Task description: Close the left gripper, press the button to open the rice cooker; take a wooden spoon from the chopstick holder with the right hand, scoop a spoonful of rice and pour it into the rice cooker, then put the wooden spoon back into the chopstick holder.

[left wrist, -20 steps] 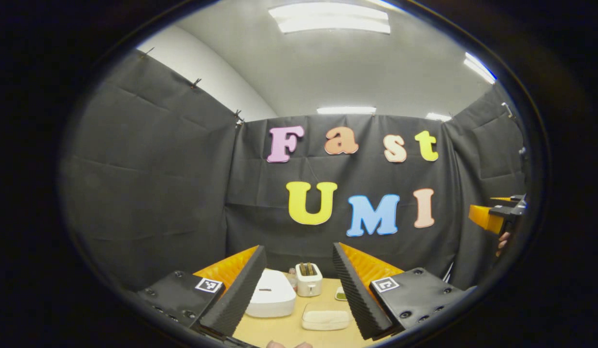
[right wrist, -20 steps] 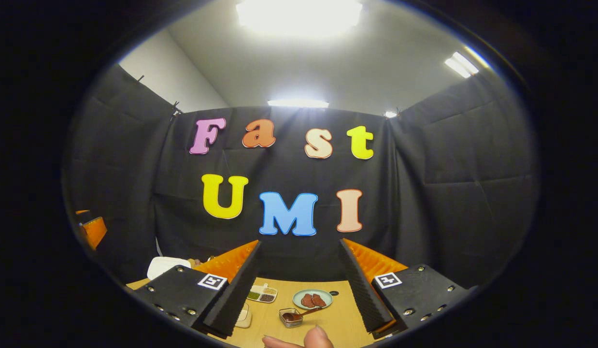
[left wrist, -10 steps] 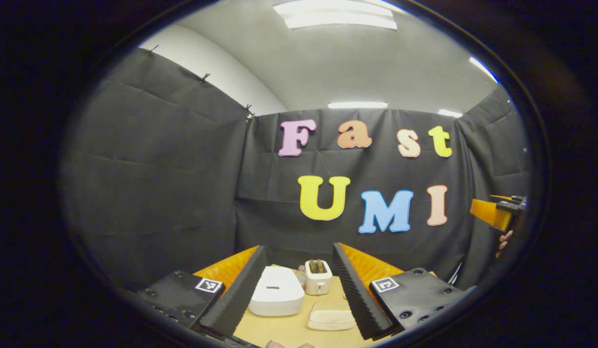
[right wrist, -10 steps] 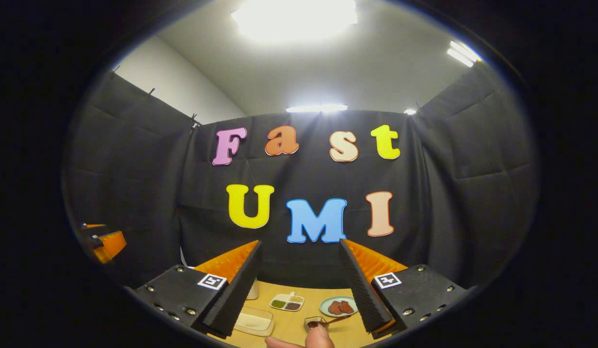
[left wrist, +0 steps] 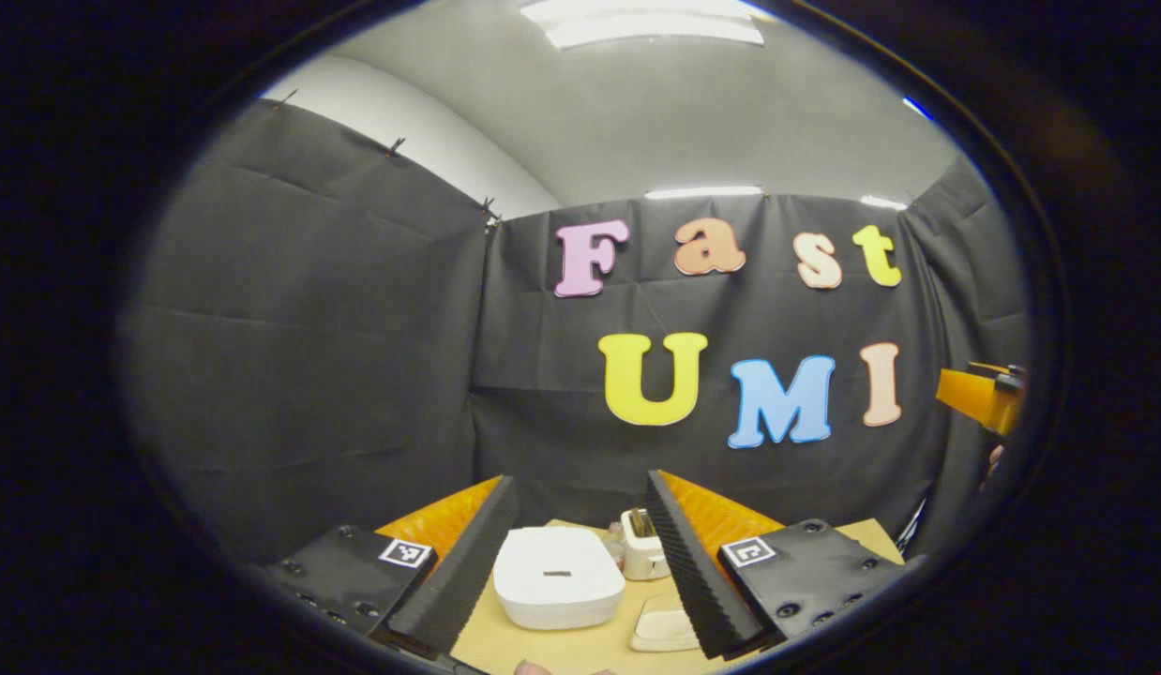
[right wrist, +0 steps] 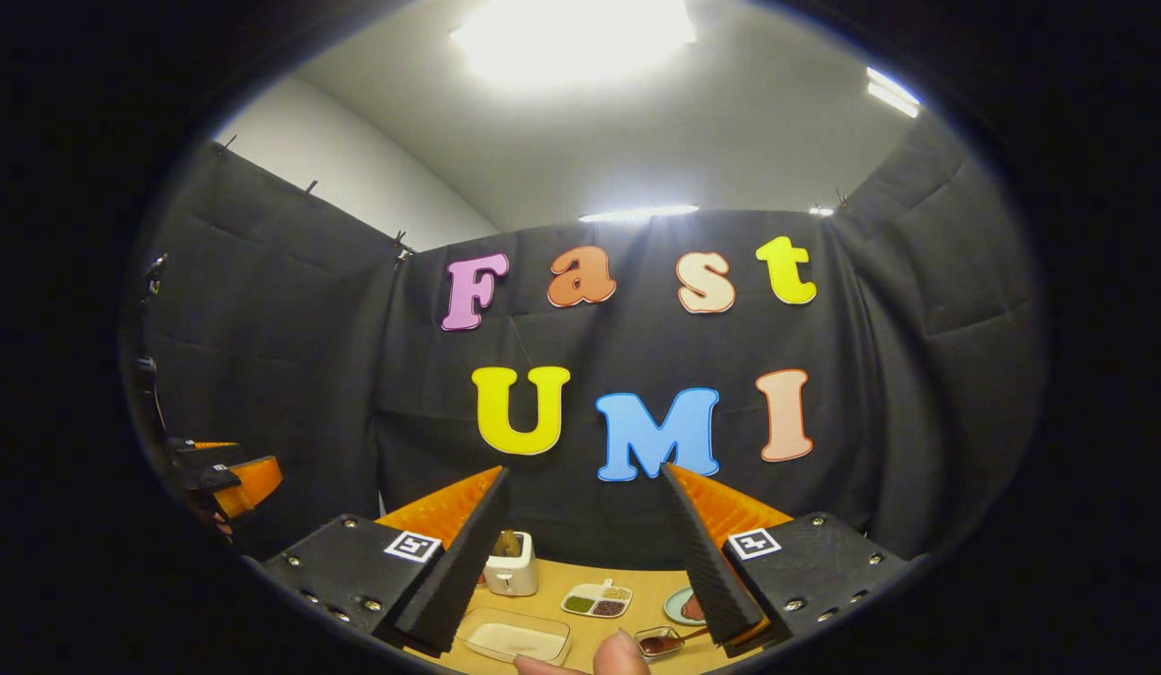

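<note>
1. The left gripper (left wrist: 580, 562) is held above the bench (left wrist: 552, 647), its fingers (left wrist: 468, 572) spread wide and holding nothing.
2. Between them sits the white rice cooker (left wrist: 557, 589), lid down, with the chopstick holder (left wrist: 642, 555) just behind it.
3. The right gripper (right wrist: 585, 562) has its fingers (right wrist: 702, 562) apart and empty too.
4. In the right gripper view the chopstick holder (right wrist: 510, 565) stands at the back of the bench, and a clear tray of rice (right wrist: 513, 638) lies in front of it.
</note>
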Demonstrator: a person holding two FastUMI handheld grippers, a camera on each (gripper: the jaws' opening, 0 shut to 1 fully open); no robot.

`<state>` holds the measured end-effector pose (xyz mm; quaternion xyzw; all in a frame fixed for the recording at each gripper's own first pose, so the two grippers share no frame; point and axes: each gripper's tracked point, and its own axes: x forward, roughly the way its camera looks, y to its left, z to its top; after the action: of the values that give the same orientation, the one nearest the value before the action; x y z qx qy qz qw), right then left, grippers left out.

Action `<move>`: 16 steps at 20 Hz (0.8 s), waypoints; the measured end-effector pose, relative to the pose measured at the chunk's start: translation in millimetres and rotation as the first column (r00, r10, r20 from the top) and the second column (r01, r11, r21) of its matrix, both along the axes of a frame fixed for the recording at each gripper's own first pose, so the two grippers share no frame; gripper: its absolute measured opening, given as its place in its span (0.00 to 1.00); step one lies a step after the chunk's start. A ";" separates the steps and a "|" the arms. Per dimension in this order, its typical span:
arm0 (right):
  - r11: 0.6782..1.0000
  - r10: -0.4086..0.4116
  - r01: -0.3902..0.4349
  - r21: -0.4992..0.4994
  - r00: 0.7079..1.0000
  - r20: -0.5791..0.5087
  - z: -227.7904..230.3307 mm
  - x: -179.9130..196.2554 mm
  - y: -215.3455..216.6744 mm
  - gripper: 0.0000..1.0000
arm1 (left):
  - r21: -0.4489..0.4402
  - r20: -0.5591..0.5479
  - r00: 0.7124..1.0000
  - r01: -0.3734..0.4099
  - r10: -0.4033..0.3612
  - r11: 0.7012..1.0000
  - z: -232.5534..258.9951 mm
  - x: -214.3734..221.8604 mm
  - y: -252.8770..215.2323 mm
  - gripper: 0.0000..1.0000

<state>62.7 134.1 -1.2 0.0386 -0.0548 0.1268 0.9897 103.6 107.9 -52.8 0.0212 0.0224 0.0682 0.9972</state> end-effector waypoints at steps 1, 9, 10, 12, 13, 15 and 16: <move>0.999 -0.036 0.036 0.000 0.999 0.000 1.4 4.6 3.7 0.95 | -0.005 -0.002 1.000 0.015 -0.015 1.000 -4.0 13.5 6.1 0.94; 0.977 -0.198 0.198 -0.080 0.980 0.003 -4.8 18.5 38.6 0.95 | -0.071 -0.119 0.987 0.104 -0.112 0.992 -121.4 110.5 49.7 0.94; 0.972 -0.215 0.215 -0.098 0.976 0.003 -6.0 20.7 41.3 0.95 | -0.073 -0.134 0.985 0.102 -0.112 0.992 -138.3 121.4 54.9 0.93; 0.964 -0.235 0.231 -0.133 0.972 -0.011 -10.9 25.7 47.4 0.95 | -0.071 -0.161 0.981 0.097 -0.108 0.993 -171.6 140.1 63.1 0.93; 0.960 -0.244 0.239 -0.145 0.970 -0.019 -12.8 27.3 49.7 0.95 | -0.070 -0.175 0.978 0.098 -0.109 0.993 -186.9 148.6 66.5 1.00; 0.953 -0.262 0.253 -0.167 0.965 -0.031 -16.9 29.1 54.1 0.95 | -0.067 -0.200 0.975 0.089 -0.101 0.994 -215.5 168.1 72.3 0.91; 0.950 -0.269 0.259 -0.177 0.963 -0.035 -17.7 29.8 56.4 0.95 | -0.065 -0.225 0.970 0.081 -0.094 0.995 -235.3 179.2 75.8 0.67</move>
<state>92.5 190.6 -18.9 -0.0502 -0.0195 -0.0037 0.9985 282.8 183.7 -288.1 0.0022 0.1375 0.0207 0.9903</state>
